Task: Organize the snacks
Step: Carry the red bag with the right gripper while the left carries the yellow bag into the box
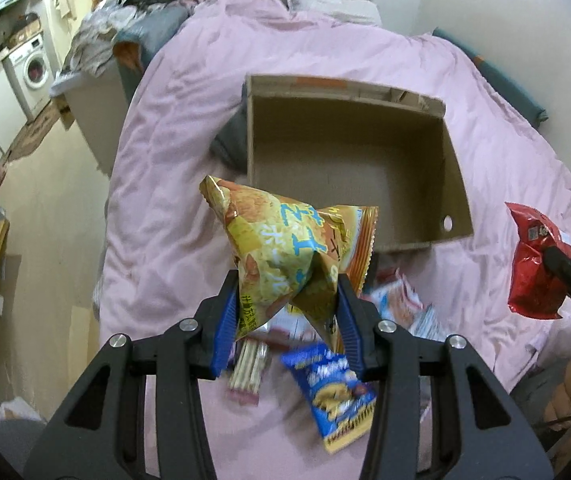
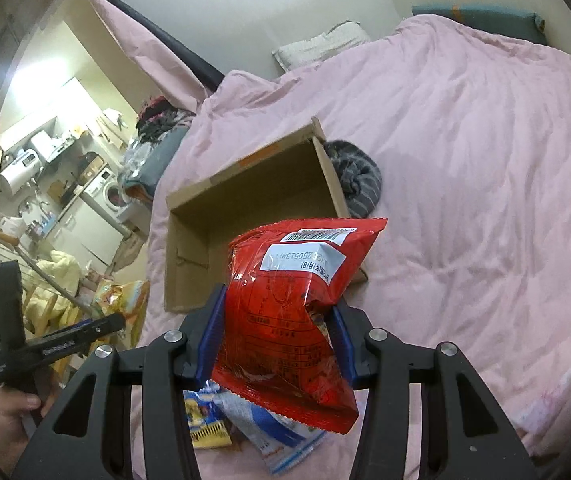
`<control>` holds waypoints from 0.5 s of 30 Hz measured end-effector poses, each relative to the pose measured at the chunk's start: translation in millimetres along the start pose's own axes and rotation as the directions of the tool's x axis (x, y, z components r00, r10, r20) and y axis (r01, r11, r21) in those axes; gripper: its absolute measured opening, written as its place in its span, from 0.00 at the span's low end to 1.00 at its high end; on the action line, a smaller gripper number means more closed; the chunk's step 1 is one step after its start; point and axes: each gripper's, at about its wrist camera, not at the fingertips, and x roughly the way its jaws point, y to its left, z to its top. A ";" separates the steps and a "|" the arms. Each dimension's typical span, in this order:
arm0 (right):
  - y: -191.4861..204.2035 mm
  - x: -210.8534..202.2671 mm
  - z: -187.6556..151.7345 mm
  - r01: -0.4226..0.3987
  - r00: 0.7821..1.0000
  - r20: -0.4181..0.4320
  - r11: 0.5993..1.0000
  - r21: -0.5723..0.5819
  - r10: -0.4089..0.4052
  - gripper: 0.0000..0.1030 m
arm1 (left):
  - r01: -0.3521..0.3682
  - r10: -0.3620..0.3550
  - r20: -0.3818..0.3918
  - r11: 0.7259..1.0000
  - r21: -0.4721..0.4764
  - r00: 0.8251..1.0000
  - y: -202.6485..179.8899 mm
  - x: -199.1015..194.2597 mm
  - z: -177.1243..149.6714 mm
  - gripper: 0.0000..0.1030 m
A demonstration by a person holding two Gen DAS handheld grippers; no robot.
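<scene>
Snacks are held up over a pink bed cover (image 1: 173, 160), one bag in each pair of tongs. The left tongs (image 1: 288, 312) are closed partway on a yellow and orange snack bag (image 1: 285, 252), the blue pads pressing its crumpled lower end from both sides; the bag stands up and away from the pads, its long axis running toward an open cardboard box (image 1: 455, 184) beyond it. Large blue characters cross the yellow bag's front, but I cannot read them. The right tongs (image 2: 279, 340) pinch a red snack bag (image 2: 285, 320) around its middle, so that the bag runs lengthwise between the pads with its far end over the box's near edge. The red bag's back faces the camera: a barcode near the far seam, a white sticker printed with a date code that appears upside down, and a table of fine print too small to read. In the left wrist view this red bag hangs at the right edge, off to the side of the box. Below the tongs, loose on the cover, lie a blue snack bag (image 1: 333, 392) with yellow trim, a clear pack of biscuit sticks (image 1: 247, 372) and other blurred packets. The box sits open side up on the bed, with a grey striped cloth (image 2: 355, 178) bunched against one side.
</scene>
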 end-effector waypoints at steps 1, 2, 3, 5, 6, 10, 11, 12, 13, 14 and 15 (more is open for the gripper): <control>0.6 1.3 3.6 -0.002 1.000 0.006 1.000 -0.002 0.002 0.48 | 0.003 -0.003 0.010 1.000 0.004 1.000 -1.9 1.7 5.9 0.40; 1.6 3.2 7.3 0.000 1.000 0.014 1.000 -0.006 0.000 0.48 | 0.006 -0.006 0.017 1.000 0.006 1.000 -3.1 4.0 10.9 0.40; 2.6 5.4 10.4 0.001 1.000 0.018 1.000 -0.009 -0.001 0.48 | 0.008 -0.008 0.023 1.000 0.007 1.000 -3.8 5.8 15.2 0.40; 4.1 12.7 19.3 -0.005 1.000 0.025 1.000 -0.016 0.006 0.48 | 0.014 -0.014 0.034 1.000 0.007 0.999 -5.7 11.3 26.2 0.40; 4.8 17.1 23.7 -0.006 1.000 0.026 1.000 -0.022 0.006 0.48 | 0.016 -0.017 0.036 1.000 0.007 0.999 -7.2 13.6 30.5 0.40; 6.8 32.9 37.0 -0.016 0.999 0.041 0.999 -0.045 0.018 0.48 | 0.016 -0.018 0.058 1.000 0.020 0.998 -14.4 25.7 51.8 0.40; 7.3 36.7 40.2 -0.021 0.999 0.041 0.999 -0.047 0.023 0.48 | 0.015 -0.017 0.063 1.000 0.022 0.998 -15.0 28.0 54.1 0.40; 7.4 43.4 43.9 -0.021 0.999 0.040 0.999 -0.050 0.023 0.48 | 0.011 -0.013 0.070 1.000 0.028 0.997 -17.2 33.3 59.2 0.40; 8.0 48.3 46.4 -0.019 0.999 0.036 0.998 -0.053 0.021 0.48 | 0.010 -0.012 0.074 0.999 0.030 0.997 -18.2 36.3 61.1 0.40; 8.5 53.5 48.3 -0.015 0.999 0.032 0.998 -0.058 0.017 0.48 | 0.004 -0.007 0.083 0.999 0.035 0.997 -20.0 42.5 64.8 0.40; 9.7 60.9 51.0 -0.007 1.000 0.026 0.998 -0.066 0.009 0.48 | 0.000 -0.004 0.087 0.999 0.038 0.996 -20.8 46.7 67.0 0.40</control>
